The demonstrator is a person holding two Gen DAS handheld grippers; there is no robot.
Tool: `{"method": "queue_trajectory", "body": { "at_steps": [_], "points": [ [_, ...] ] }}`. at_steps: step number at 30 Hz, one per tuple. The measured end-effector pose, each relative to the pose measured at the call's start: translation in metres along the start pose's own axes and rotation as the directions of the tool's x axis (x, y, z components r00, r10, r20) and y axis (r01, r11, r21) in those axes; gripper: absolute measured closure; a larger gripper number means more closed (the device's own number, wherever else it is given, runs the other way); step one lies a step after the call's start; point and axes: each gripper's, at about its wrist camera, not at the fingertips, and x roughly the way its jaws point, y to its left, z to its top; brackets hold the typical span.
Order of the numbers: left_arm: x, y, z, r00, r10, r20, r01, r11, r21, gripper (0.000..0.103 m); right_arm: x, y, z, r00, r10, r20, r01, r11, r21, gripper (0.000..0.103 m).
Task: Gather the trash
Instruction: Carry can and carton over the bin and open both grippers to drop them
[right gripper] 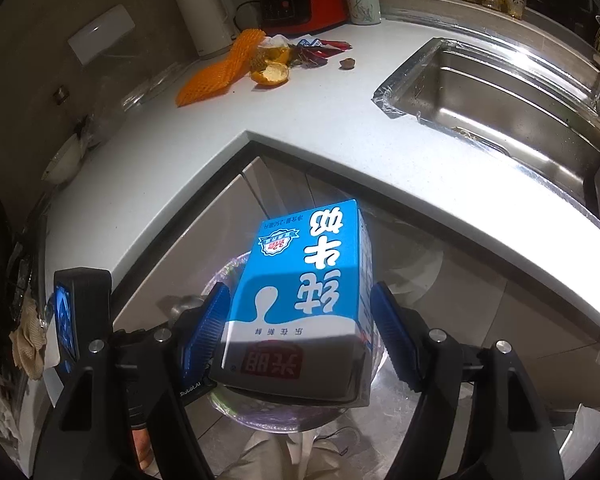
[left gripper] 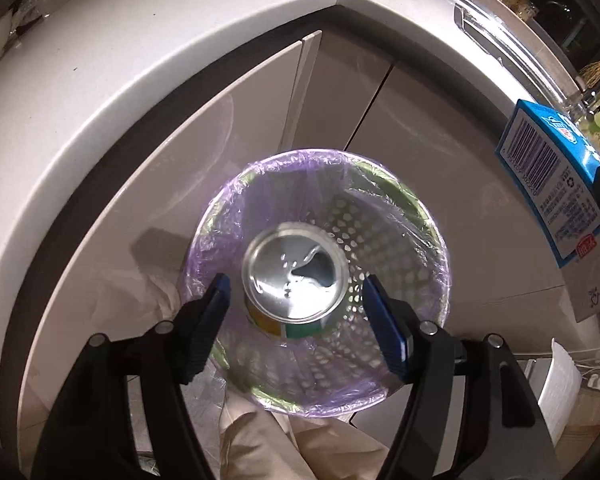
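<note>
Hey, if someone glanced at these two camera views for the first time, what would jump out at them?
First, the shiny silver drink can, between the open left gripper fingers, over the purple-bagged green mesh waste basket. Then the bright blue and white milk carton between the right gripper fingers, above the same basket. Orange peel lies on the white counter.

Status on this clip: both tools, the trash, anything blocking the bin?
Left tool open, can loose between fingers above bin. Right tool open around milk carton, contact unclear. Bin mouth unobstructed.
</note>
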Motion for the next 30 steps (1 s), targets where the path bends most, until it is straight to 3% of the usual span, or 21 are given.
{"method": "queue_trajectory", "body": {
  "at_steps": [9,11,14,18,21,25,30],
  "points": [
    [-0.033,-0.002,-0.004,0.997,0.048,0.068,-0.051,0.998,0.043,0.022,0.009,0.004,-0.003,1.000,0.015,0.003,-0.014,0.999,-0.031,0.031],
    [-0.046,0.000,-0.004,0.995,0.054,0.088,-0.058,0.997,0.044,0.021,0.015,0.006,-0.005,1.000,0.022,-0.013,-0.022,0.998,-0.051,0.045],
    [-0.073,0.008,-0.007,0.988,0.070,0.136,-0.075,0.997,0.031,0.013,0.035,0.009,-0.013,0.998,0.038,-0.045,-0.042,0.996,-0.074,0.046],
    [-0.097,0.020,-0.008,0.977,0.120,0.175,-0.122,0.992,0.005,0.013,0.069,0.015,-0.028,0.993,0.052,-0.103,-0.062,0.993,-0.097,0.046],
    [-0.107,0.027,-0.007,0.973,0.145,0.180,-0.147,0.989,-0.003,0.013,0.073,0.021,-0.032,0.992,0.071,-0.108,-0.082,0.992,-0.100,0.045],
    [-0.115,0.027,0.003,0.966,0.173,0.191,-0.173,0.985,-0.014,0.013,0.054,0.028,-0.027,0.995,0.063,-0.073,-0.072,0.989,-0.125,0.012],
    [-0.137,0.030,0.036,0.966,0.140,0.219,-0.132,0.990,-0.047,0.008,0.015,0.029,0.001,0.999,0.049,-0.008,-0.049,0.989,-0.139,0.002]
  ]
}}
